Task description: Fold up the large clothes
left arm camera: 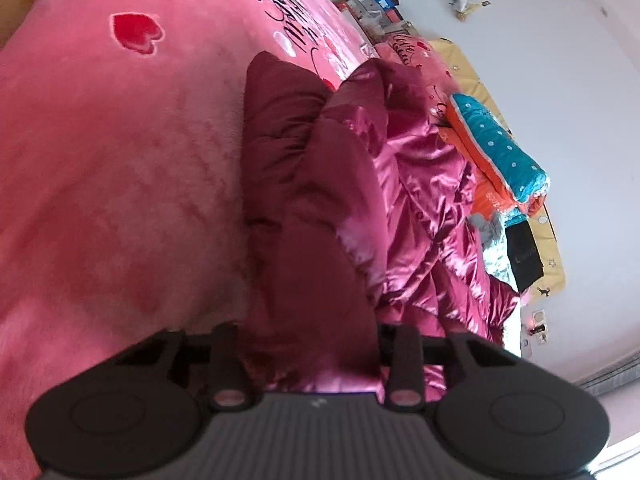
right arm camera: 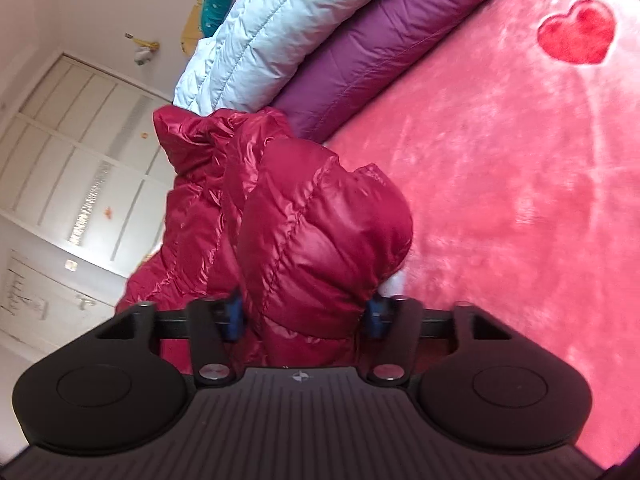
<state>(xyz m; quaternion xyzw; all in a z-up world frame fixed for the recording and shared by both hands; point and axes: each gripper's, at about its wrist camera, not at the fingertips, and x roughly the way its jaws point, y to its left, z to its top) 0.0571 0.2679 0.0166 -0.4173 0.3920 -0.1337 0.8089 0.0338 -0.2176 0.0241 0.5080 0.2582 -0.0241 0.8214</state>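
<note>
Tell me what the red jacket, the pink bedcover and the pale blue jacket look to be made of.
Red jacket: glossy synthetic shell, probably nylon or polyester, padded; bright highlights and stitched puffy channels.
Pink bedcover: plush fleece or velour; matte, fuzzy nap with brushed streaks.
Pale blue jacket: quilted padded synthetic, softer sheen; stitched channels and fine wrinkles.

Fingertips of both hand-held grippers buried in red jacket (right arm camera: 320, 224) folds.

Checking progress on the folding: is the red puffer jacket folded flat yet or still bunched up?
Still bunched up. The red puffer jacket sits in a puffy, crumpled heap on the pink blanket, with a bulging part gripped in each tool.
</note>
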